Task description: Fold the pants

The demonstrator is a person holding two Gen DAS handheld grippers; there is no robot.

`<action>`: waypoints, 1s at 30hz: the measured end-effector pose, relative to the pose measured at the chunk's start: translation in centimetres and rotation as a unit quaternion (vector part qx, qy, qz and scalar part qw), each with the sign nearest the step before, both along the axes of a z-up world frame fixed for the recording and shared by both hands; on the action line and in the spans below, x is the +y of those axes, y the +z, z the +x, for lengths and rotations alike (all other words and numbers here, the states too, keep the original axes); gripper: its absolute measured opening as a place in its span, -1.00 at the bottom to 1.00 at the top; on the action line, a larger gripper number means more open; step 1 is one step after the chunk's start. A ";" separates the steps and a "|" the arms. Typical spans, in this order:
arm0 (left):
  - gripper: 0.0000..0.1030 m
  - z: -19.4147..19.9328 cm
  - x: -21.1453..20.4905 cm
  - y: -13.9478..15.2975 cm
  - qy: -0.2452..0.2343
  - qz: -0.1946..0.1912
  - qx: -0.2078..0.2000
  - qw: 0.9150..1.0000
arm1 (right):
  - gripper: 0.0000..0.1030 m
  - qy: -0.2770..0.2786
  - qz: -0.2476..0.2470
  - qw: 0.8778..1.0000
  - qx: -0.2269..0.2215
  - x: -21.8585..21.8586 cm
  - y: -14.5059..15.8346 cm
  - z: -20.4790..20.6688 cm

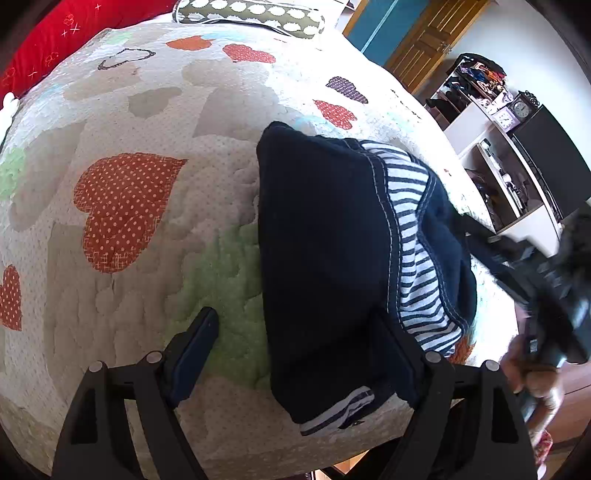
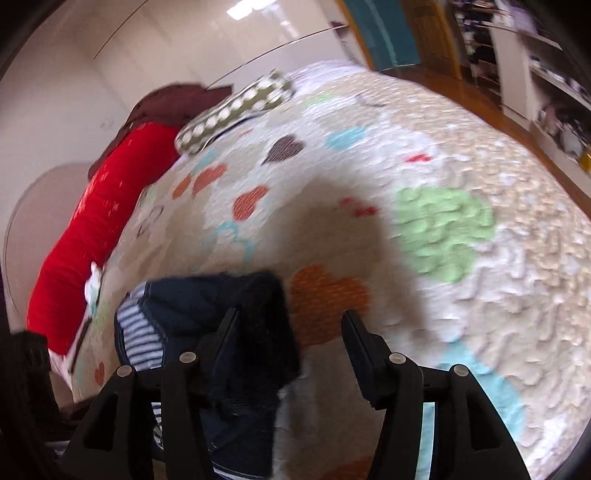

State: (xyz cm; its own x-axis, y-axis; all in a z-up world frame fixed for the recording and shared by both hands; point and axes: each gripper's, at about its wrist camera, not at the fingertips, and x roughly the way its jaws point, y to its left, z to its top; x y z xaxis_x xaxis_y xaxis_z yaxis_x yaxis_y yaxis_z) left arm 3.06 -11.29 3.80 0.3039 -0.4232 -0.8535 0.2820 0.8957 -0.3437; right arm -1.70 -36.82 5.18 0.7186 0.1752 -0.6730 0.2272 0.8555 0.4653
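Dark navy pants [image 1: 325,240] with a blue-and-white striped lining lie folded on the quilted bedspread [image 1: 155,258], near the bed's right edge. My left gripper [image 1: 295,317] is open just above them. Its left finger [image 1: 195,347] stands over bare quilt and its right finger [image 1: 399,354] over the pants. In the right wrist view, which is blurred, the pants [image 2: 207,302] sit at the lower left. My right gripper [image 2: 291,325] is open there, its left finger [image 2: 225,339] over the dark cloth and its right finger [image 2: 358,339] over the quilt. The right gripper [image 1: 554,288], held by a hand [image 1: 532,376], also shows blurred beside the pants.
A red pillow [image 1: 55,40] and a spotted bolster [image 1: 251,14] lie at the head of the bed. Past the bed's right edge stand white shelves [image 1: 491,122] with clocks and clutter, a wooden door [image 1: 424,40] and wooden floor [image 2: 480,99].
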 end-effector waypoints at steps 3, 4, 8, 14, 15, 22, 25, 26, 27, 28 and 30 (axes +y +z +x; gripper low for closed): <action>0.61 0.1 -0.1 0.0 0.003 0.000 0.000 1.000 | 0.02 0.001 0.030 0.998 -0.058 -0.4 2.5 -1.6; 0.61 0.1 -0.1 0.0 0.004 0.000 0.001 1.000 | -0.03 0.019 0.048 0.996 -0.078 0.2 3.3 -1.7; 0.63 0.1 0.1 -0.2 0.011 -0.004 0.006 1.000 | -0.03 0.081 0.066 0.991 -0.082 3.3 3.3 -0.2; 0.70 0.1 0.1 -0.4 0.011 -0.006 0.005 1.000 | -0.04 0.090 -0.021 0.996 -0.003 6.3 -1.5 1.9; 0.70 0.0 0.1 -0.4 0.011 -0.005 0.004 1.000 | -0.03 0.093 -0.033 0.995 -0.003 6.5 -1.4 1.8; 0.71 -0.2 0.2 -0.5 0.011 -0.007 -0.002 1.000 | 0.16 0.020 0.076 0.997 -0.019 0.8 -2.7 -0.4; 0.71 -0.3 0.3 -0.5 0.012 -0.007 -0.002 1.000 | 0.15 -0.010 0.135 0.990 -0.027 -2.0 -4.0 -1.1; 0.71 -0.2 0.3 -0.5 0.012 -0.008 -0.001 1.000 | 0.12 -0.011 0.158 0.987 -0.032 -2.5 -4.2 -1.3; 0.71 -0.2 0.2 -0.6 0.013 -0.008 -0.001 1.000 | 0.11 -0.012 0.177 0.983 -0.037 -3.1 -4.6 -1.4; 0.72 -0.2 0.2 -0.6 0.013 -0.008 -0.001 1.000 | 0.10 -0.011 0.182 0.983 -0.037 -3.2 -4.7 -1.4; 0.74 -0.2 0.1 -0.7 0.013 -0.008 -0.002 1.000 | 0.10 -0.010 0.175 0.984 -0.035 -3.0 -4.8 -1.2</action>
